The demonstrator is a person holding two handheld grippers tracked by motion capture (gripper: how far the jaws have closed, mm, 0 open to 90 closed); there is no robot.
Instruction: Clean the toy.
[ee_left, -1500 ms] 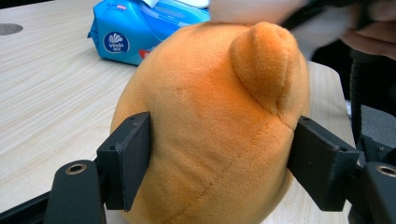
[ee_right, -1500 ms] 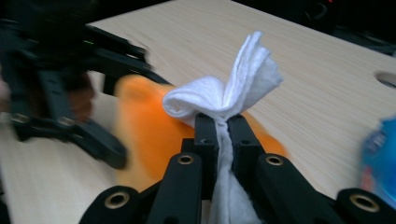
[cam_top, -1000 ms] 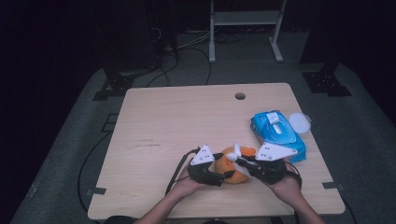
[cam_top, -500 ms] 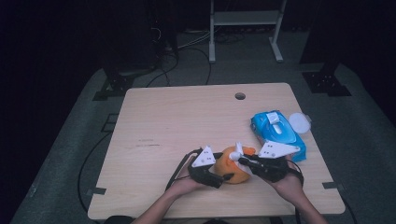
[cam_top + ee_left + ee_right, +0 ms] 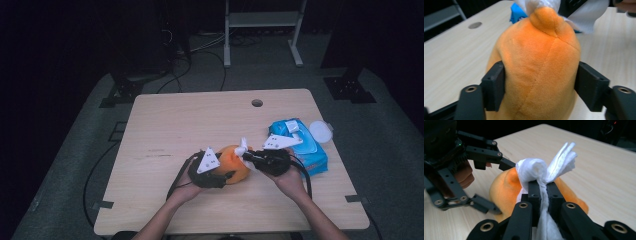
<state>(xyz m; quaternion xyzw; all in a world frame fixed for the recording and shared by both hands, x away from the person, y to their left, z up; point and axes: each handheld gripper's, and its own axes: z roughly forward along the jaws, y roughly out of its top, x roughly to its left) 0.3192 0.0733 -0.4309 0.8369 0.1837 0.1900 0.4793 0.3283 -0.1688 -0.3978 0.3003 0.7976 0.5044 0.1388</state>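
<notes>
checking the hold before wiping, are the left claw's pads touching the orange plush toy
Touching. The left gripper view shows both black pads of the left claw pressed flat against the sides of the orange plush toy, with no gap on either side.

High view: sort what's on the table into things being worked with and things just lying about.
In use: orange plush toy, clamped by the left gripper; white wipe, pinched by the right gripper against the toy.

Lying about: blue wipes pack; round white lid.
</notes>
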